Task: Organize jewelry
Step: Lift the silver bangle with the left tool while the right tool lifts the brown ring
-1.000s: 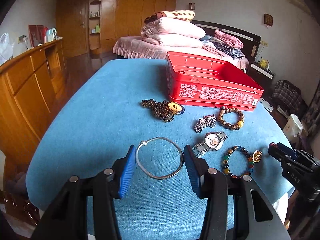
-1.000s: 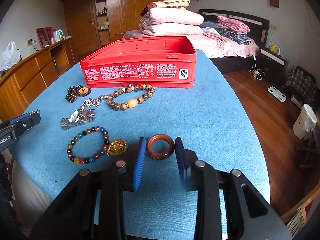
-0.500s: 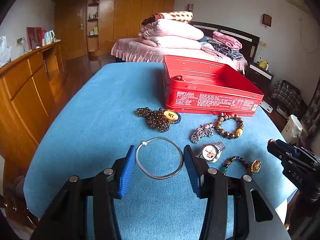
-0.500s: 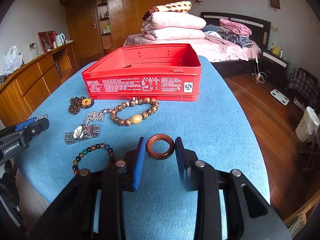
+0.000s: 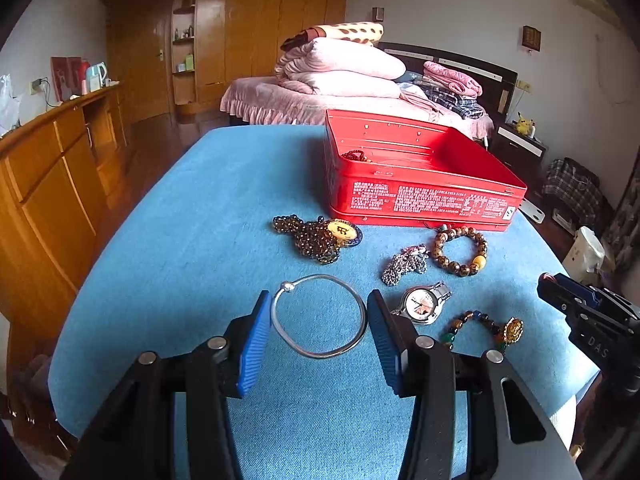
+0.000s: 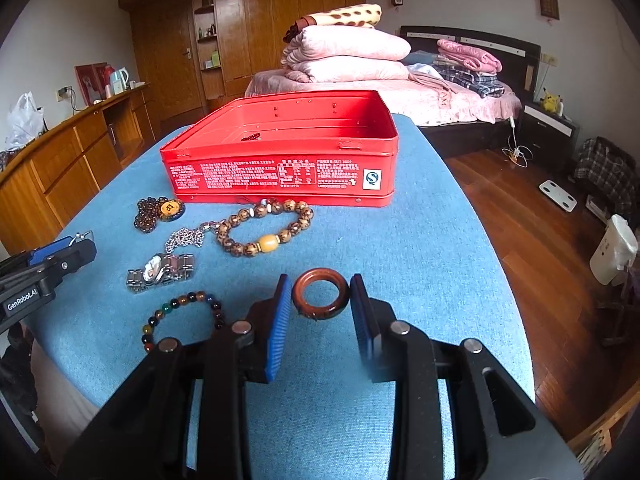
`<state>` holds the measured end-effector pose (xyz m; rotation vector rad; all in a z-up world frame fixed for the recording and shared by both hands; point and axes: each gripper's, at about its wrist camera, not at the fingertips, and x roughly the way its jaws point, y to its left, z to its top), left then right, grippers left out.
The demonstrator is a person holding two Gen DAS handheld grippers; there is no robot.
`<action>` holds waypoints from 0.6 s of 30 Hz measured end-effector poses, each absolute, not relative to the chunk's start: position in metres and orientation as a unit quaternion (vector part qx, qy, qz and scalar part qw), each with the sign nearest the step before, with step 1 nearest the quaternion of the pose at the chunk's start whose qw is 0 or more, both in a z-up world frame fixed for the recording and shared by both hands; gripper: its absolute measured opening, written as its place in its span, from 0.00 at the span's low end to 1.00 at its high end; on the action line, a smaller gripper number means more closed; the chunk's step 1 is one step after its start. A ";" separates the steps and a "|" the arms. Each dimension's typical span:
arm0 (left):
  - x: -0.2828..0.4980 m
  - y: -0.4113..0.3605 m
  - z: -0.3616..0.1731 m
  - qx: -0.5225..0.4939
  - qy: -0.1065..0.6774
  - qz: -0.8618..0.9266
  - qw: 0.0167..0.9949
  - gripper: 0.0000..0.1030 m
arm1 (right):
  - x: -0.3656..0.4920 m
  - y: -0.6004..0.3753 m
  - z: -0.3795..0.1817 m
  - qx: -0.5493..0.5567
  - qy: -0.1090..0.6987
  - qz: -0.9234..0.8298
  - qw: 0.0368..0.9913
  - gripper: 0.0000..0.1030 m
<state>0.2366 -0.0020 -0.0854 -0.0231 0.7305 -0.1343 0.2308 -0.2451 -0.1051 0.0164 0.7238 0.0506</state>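
Obscured, cropped and unreadable items, both wrist views

Left view: the multicoloured bead bracelet (image 5: 478, 330) is partly hidden behind one of the fingers (image 5: 386, 340). The dark beads in the red tin (image 5: 424, 172) are mostly masked by its near wall; their type cannot be told. The tin's white print is too small to read. Right view: the same bracelet (image 6: 182, 314) is partly covered by the gripper body. The other gripper (image 6: 44, 268) is cut off at the left edge. The bench (image 6: 420, 248) runs out of frame below.
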 end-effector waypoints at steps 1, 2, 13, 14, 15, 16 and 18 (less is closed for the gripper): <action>0.236 -0.001 -0.086 -0.012 0.358 -0.066 0.931 0.47 | 0.231 -0.246 -0.106 0.008 0.355 0.024 0.934 0.28; 0.236 -0.001 -0.087 -0.012 0.359 -0.066 0.931 0.47 | 0.232 -0.246 -0.107 0.008 0.356 0.024 0.934 0.28; 0.243 0.007 -0.087 -0.025 0.354 -0.070 0.932 0.47 | 0.243 -0.243 -0.112 0.002 0.362 0.028 0.932 0.28; 0.244 0.007 -0.086 -0.026 0.354 -0.071 0.932 0.47 | 0.244 -0.242 -0.112 0.001 0.362 0.029 0.932 0.28; 0.245 0.008 -0.086 -0.028 0.355 -0.072 0.932 0.47 | 0.245 -0.242 -0.112 0.001 0.362 0.029 0.932 0.28; 0.246 0.008 -0.085 -0.029 0.354 -0.073 0.932 0.47 | 0.247 -0.242 -0.112 0.000 0.362 0.029 0.932 0.28; 0.248 0.009 -0.084 -0.032 0.350 -0.077 0.933 0.47 | 0.249 -0.241 -0.112 -0.002 0.362 0.031 0.932 0.28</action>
